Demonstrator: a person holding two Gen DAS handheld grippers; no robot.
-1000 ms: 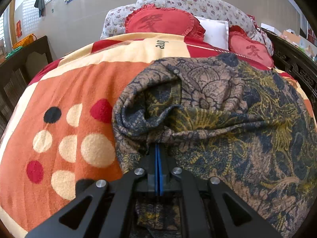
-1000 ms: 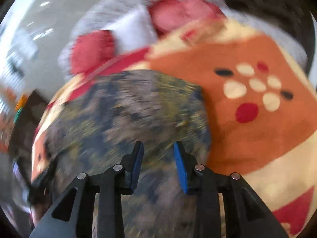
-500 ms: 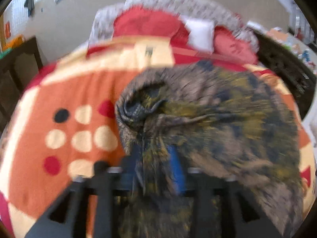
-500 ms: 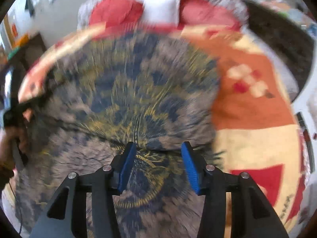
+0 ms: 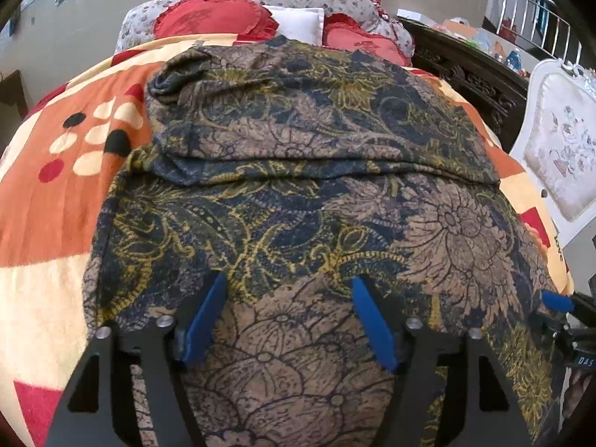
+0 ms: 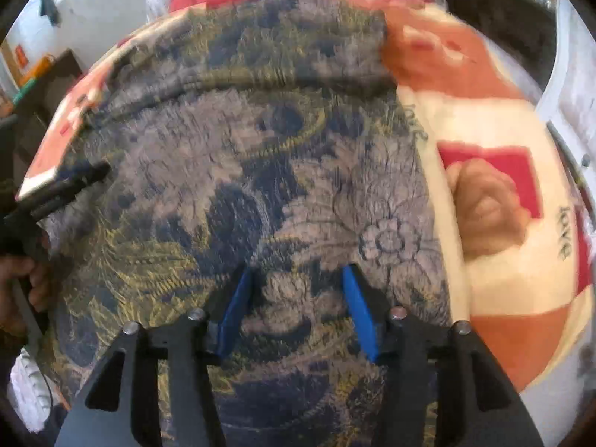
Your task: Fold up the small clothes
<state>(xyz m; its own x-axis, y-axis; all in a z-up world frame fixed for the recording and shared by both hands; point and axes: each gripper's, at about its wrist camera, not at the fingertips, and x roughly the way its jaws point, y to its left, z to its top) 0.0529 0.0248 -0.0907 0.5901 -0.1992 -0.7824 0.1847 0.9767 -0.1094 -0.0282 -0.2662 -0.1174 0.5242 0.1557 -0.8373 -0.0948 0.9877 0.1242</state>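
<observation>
A dark floral garment (image 5: pixel 298 193) in navy, brown and yellow lies spread on the bed, its far part folded over with a fold edge across the middle. My left gripper (image 5: pixel 287 287) is open and empty just above the near part of the cloth. My right gripper (image 6: pixel 296 273) is open and empty above the same garment (image 6: pixel 260 156), seen blurred. The right gripper's tip (image 5: pixel 557 301) shows at the right edge of the left wrist view. The left gripper (image 6: pixel 74 177) shows at the left of the right wrist view.
The bed has an orange, cream and red blanket (image 5: pixel 48 208). Red heart pillows (image 5: pixel 212 18) and a white pillow (image 5: pixel 298 26) lie at the head. A dark carved headboard (image 5: pixel 469 70) and a white chair (image 5: pixel 558 149) stand at the right.
My left gripper let go of the cloth and opened. The bunched part now lies folded over flat. Both grippers have drawn back toward the near edge.
</observation>
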